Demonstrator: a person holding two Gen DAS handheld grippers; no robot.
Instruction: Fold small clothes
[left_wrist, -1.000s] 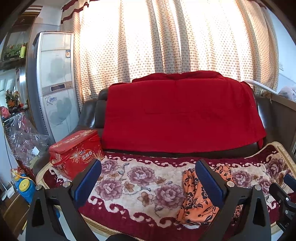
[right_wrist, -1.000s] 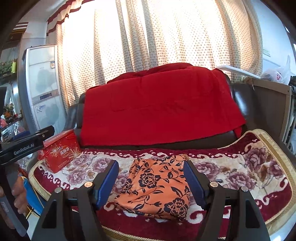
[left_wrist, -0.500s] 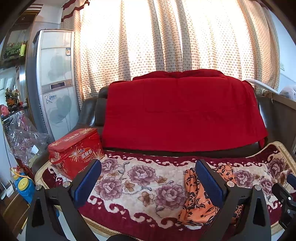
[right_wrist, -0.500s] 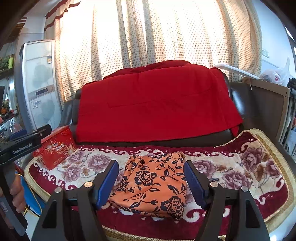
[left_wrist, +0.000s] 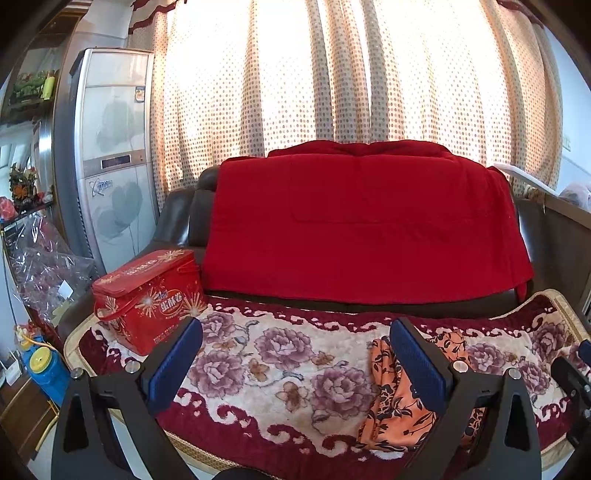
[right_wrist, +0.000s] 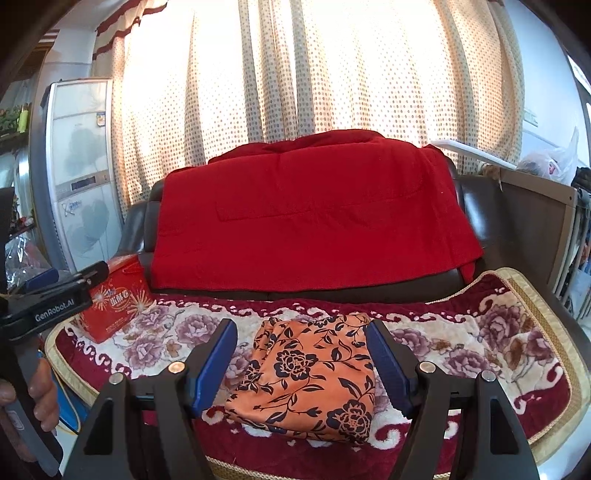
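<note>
Left wrist view. We see the left gripper (left_wrist: 295, 362) with its blue pads (left_wrist: 419, 363) spread wide apart and nothing between them. It is held above the front edge of the floral mat (left_wrist: 266, 354) that covers the sofa seat. The orange cloth (left_wrist: 391, 402) lies on the mat at the right, folded, and is partly hidden behind the right-hand finger of this gripper. A red tin (left_wrist: 147, 295) stands on the mat at the far left, well apart from the cloth. A red blanket (left_wrist: 362, 229) hangs over the backrest of the sofa (left_wrist: 177, 218). Behind the sofa hangs a dotted curtain (left_wrist: 332, 74), and a white air conditioner (left_wrist: 114, 158) stands at the left.

Right wrist view. We see the right gripper (right_wrist: 303, 362) with its fingers (right_wrist: 216, 360) likewise spread wide and holding nothing. The cloth (right_wrist: 314, 373) lies flat on the mat (right_wrist: 480, 350) as a folded rectangle, and from this camera it appears between the two fingers, farther off; we see no contact. The tin (right_wrist: 114, 299) stands at the left of the mat. The left gripper (right_wrist: 48, 306) enters at the left edge, held by the left hand (right_wrist: 40, 391); from here we cannot tell its finger spacing. The blanket (right_wrist: 306, 218) covers the backrest, with the curtain (right_wrist: 332, 74) behind it.
</note>
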